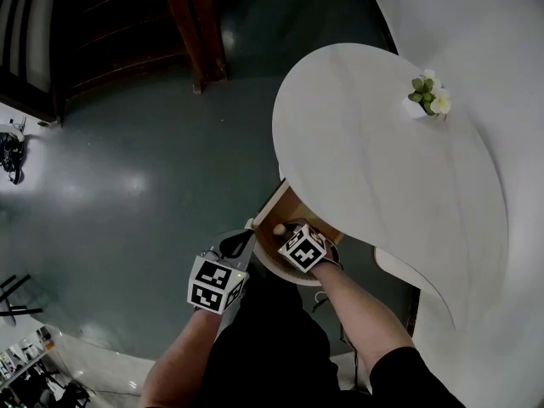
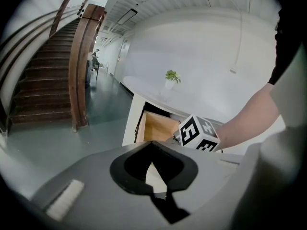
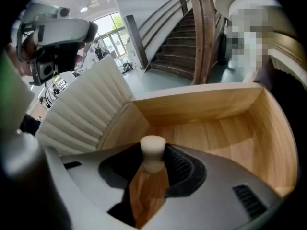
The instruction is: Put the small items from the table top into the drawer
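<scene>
At the right tool (image 3: 154, 171), jaws fairly wide around a small cream-capped peg (image 3: 152, 150): one ribbed pad against the cap, a dark gap on the other side, so judged loose rather than clamped. Peg upright, over the bare wooden floor of the open drawer (image 3: 230, 128), towards its near end; hard to tell whether resting on that floor or hanging just above it. Off to the side, short of the drawer front, the left tool (image 2: 152, 164): jaws together at the tips, nothing between them, touching nothing. Above and beyond, the white tabletop (image 1: 374, 160), with only a potted plant (image 1: 427, 99) in sight at its far side and no other small item to be made out. Judged to be the release step of a drop into the drawer. Possible trouble from here: a topple and a roll into a corner, from a release above the floor rather than on it; a peg dragged sideways or lifted back out, from the ribbed pad catching the cap on withdrawal; a knock against the drawer wall or the tabletop edge overhead, from too steep or hasty a pull-out; a drawer sliding under the push, with no bracing from the idle left tool.
</scene>
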Tool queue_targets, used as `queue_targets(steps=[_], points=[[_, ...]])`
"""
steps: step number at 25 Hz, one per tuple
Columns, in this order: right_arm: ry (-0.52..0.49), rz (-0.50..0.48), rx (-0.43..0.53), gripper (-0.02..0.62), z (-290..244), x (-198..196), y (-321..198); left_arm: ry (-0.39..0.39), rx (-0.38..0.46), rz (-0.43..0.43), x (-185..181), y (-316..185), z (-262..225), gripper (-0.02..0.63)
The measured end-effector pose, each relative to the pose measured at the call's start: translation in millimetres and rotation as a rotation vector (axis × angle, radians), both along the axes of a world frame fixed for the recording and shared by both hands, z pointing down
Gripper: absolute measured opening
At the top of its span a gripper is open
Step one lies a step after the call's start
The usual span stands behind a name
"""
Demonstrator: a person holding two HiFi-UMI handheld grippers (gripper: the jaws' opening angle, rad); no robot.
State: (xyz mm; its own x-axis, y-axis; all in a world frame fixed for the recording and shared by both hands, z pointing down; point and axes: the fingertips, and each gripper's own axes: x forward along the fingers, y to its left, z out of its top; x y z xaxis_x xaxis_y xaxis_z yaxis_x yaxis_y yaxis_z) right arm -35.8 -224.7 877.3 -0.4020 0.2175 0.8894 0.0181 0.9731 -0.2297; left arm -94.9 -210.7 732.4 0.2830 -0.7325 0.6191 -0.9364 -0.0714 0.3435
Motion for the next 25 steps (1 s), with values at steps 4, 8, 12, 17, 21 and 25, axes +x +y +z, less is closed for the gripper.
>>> queue_targets(steps=[4, 8, 12, 17, 21, 25], points=[[0.042, 0.003, 0.011, 0.149, 6, 4, -2, 0.004, 0.004, 0.001, -2, 7, -10, 0.011], [0.044, 0.033, -0.005, 0.158, 16, 5, -9, 0.009, 0.002, -0.005, -5, 9, -5, 0.011], [0.036, 0.047, -0.013, 0.17, 17, 6, -4, 0.022, 0.002, -0.017, -7, 16, -7, 0.011], [0.032, 0.067, -0.013, 0.176, 12, 10, -3, 0.011, 0.005, -0.011, -8, 21, -10, 0.011], [0.027, 0.089, -0.011, 0.176, -2, 13, -2, 0.015, 0.013, -0.009, -7, 26, -18, 0.011], [0.018, 0.088, 0.004, 0.176, -18, 19, -1, 0.018, 0.028, -0.012, -6, 30, -28, 0.011]])
